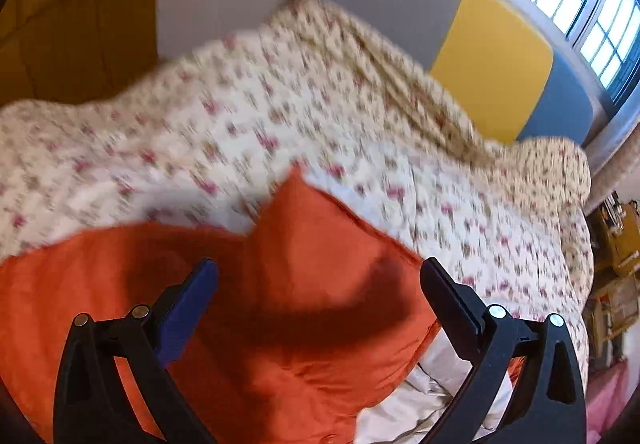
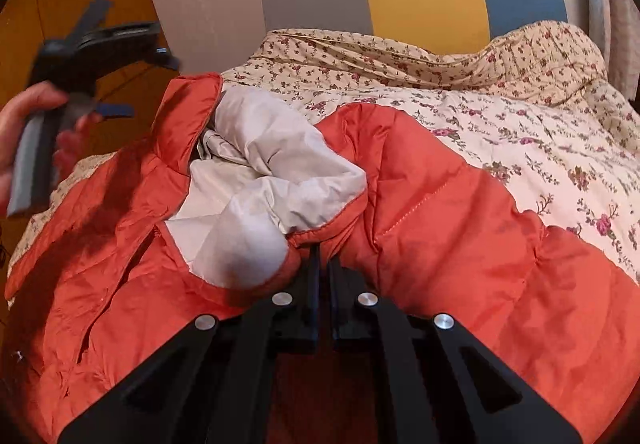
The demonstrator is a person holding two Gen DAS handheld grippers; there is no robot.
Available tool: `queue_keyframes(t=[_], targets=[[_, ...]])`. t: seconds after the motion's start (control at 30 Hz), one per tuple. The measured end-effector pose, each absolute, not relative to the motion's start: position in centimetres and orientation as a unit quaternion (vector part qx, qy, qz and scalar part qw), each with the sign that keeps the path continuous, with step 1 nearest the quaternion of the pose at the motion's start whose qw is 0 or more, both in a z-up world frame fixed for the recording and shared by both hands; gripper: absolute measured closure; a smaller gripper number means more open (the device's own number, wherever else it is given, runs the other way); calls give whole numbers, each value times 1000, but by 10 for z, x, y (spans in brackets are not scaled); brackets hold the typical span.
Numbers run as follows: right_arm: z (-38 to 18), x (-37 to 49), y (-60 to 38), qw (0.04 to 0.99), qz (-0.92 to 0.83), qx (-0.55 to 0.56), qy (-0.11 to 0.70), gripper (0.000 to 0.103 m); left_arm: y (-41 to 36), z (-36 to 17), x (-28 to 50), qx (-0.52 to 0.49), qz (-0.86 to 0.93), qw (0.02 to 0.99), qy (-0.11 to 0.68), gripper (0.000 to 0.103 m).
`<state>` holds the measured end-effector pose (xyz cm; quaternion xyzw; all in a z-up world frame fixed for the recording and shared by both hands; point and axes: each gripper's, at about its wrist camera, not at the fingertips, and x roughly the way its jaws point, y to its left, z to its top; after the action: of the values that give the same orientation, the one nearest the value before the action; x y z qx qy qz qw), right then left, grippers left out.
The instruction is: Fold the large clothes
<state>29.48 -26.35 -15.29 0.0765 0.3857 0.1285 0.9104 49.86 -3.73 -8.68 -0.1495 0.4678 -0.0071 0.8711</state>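
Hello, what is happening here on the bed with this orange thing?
A person is folding a puffy orange jacket with pale grey lining on a bed with a floral cover. The right gripper is shut on the jacket's edge. The left gripper is open, held above the jacket and gripping nothing. The jacket lies crumpled, lining exposed, not yet folded.

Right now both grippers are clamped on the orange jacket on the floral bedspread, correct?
Not both. The right gripper is shut on the orange jacket, but the left wrist view shows the left gripper open above it, holding nothing. The jacket does lie on the floral bedspread.
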Motion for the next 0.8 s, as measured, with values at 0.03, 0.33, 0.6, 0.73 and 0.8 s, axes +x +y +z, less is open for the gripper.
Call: queue_keyframes(t=[0.03, 0.33, 0.6, 0.73, 0.8], targets=[[-153, 294, -262, 911, 128, 72, 386, 100, -39, -98, 501, -154, -6, 862, 483, 5], [-155, 298, -258, 910, 125, 62, 391, 100, -15, -129, 474, -180, -51, 866, 464, 76], [-155, 300, -257, 910, 118, 54, 393, 100, -7, -124, 449, -174, -63, 876, 445, 83], [-155, 300, -258, 911, 116, 55, 393, 100, 8, -116, 429, -185, -74, 879, 433, 84], [-155, 301, -261, 911, 114, 59, 392, 100, 19, -109, 412, -192, -81, 883, 420, 84]])
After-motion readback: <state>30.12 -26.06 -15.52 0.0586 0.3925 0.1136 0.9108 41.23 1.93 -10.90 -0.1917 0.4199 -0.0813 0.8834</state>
